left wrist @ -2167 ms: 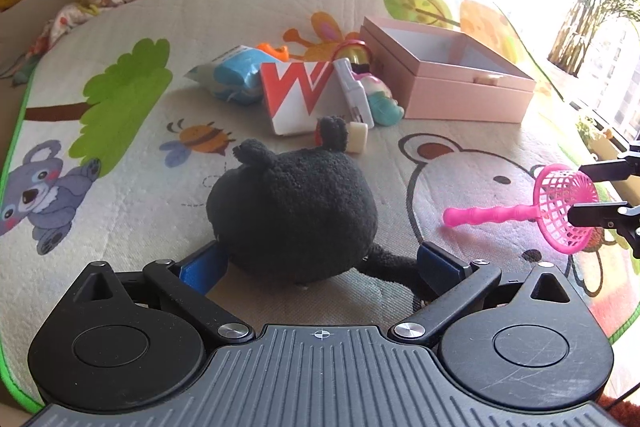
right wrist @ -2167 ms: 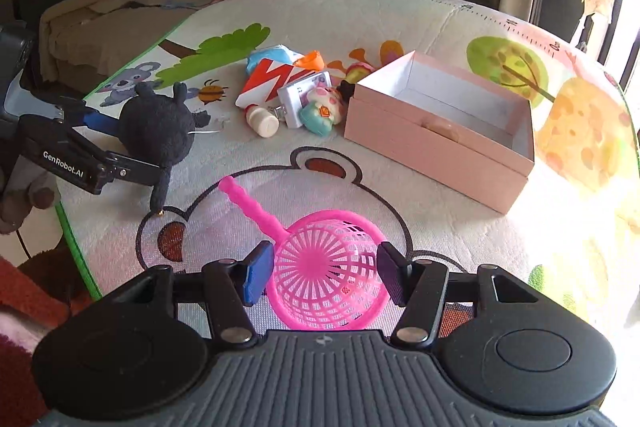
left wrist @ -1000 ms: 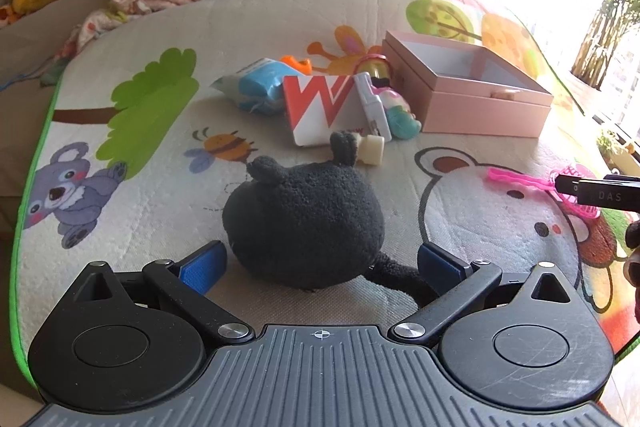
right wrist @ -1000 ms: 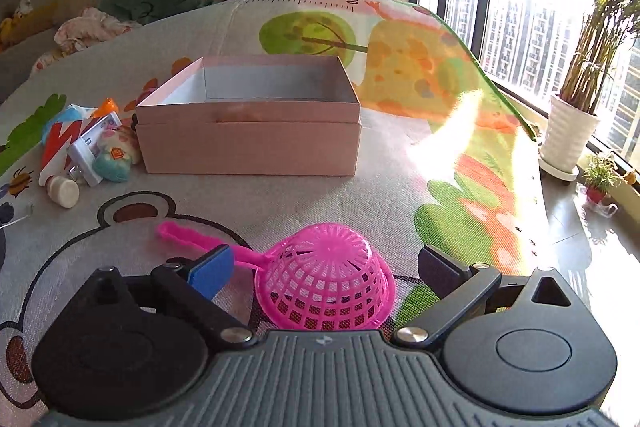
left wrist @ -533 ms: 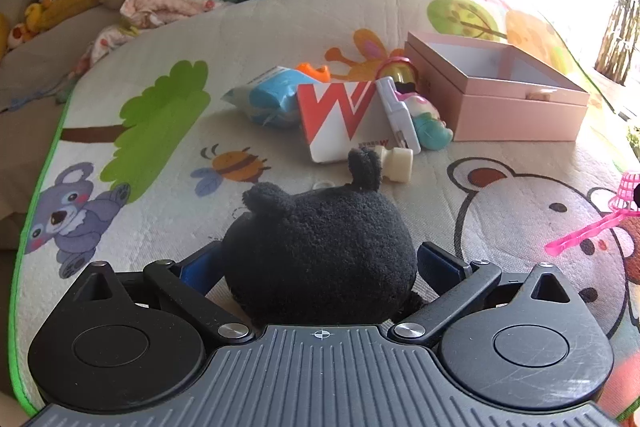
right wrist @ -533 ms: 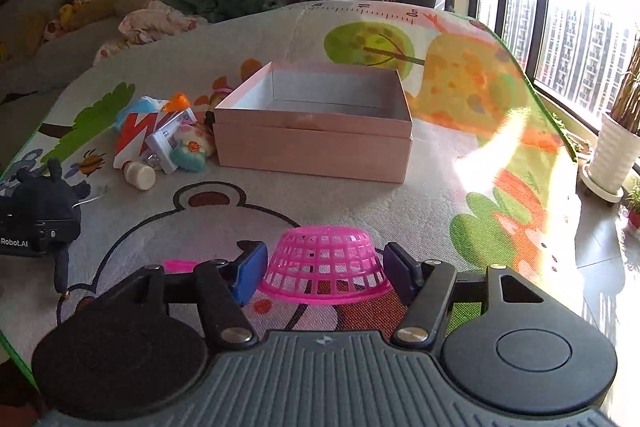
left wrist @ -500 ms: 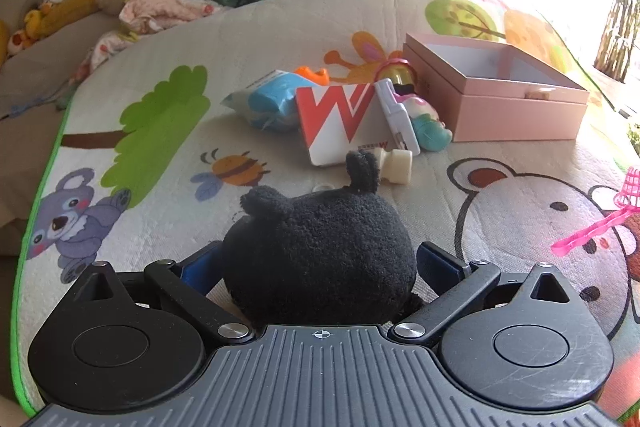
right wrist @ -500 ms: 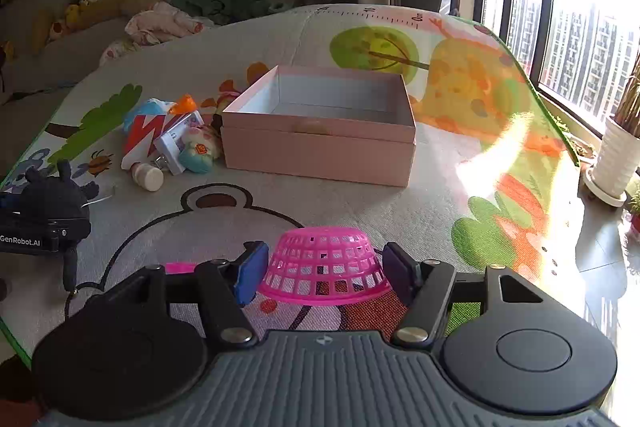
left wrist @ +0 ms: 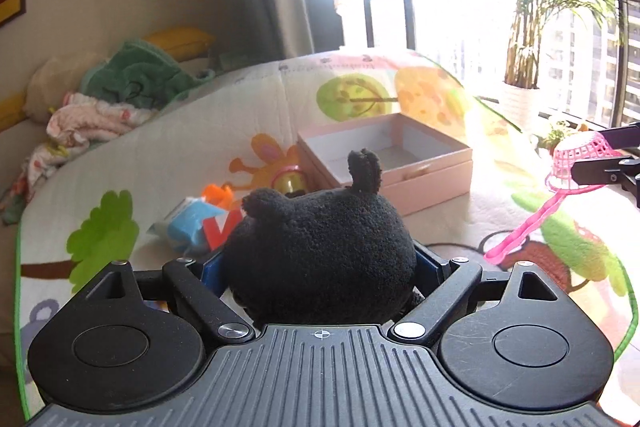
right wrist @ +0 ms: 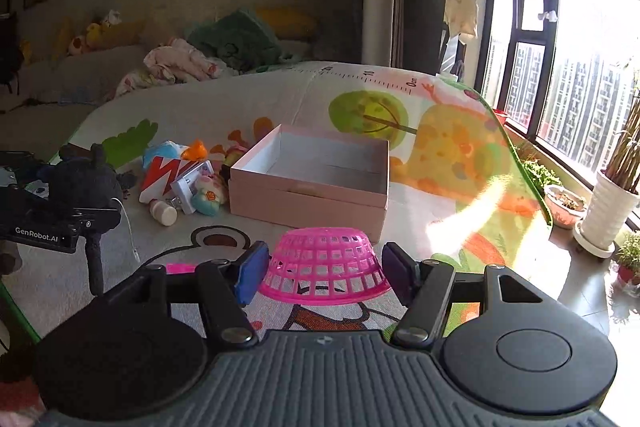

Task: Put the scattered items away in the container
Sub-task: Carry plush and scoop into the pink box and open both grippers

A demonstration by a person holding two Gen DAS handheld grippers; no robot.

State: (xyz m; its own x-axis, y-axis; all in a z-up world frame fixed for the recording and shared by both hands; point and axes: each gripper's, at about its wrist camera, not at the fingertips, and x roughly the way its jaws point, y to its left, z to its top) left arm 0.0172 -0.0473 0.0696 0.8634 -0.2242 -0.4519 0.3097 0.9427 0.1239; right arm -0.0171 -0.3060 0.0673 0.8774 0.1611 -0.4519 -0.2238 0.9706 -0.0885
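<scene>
As I look along my left gripper [left wrist: 320, 267], its blue pads are pinched on a round black plush toy with small ears [left wrist: 320, 247], which fills the lower centre of the frame and sits clear of the cartoon-printed play mat [left wrist: 160, 163]. Beyond it, right of centre, stands the open pink cardboard box [left wrist: 424, 175]. At the right edge my right gripper [left wrist: 600, 167] holds the pink plastic mesh scoop [left wrist: 576, 163], its handle slanting down-left.

In the right wrist view, my right gripper [right wrist: 324, 267] clamps that scoop's upturned basket [right wrist: 324, 263] at lower centre. The box [right wrist: 312, 191] lies just above it, mid-frame, with a cluster of small toys and packets [right wrist: 184, 183] to its left. The left gripper [right wrist: 60, 219] with the plush [right wrist: 84, 179] shows at the left edge.
</scene>
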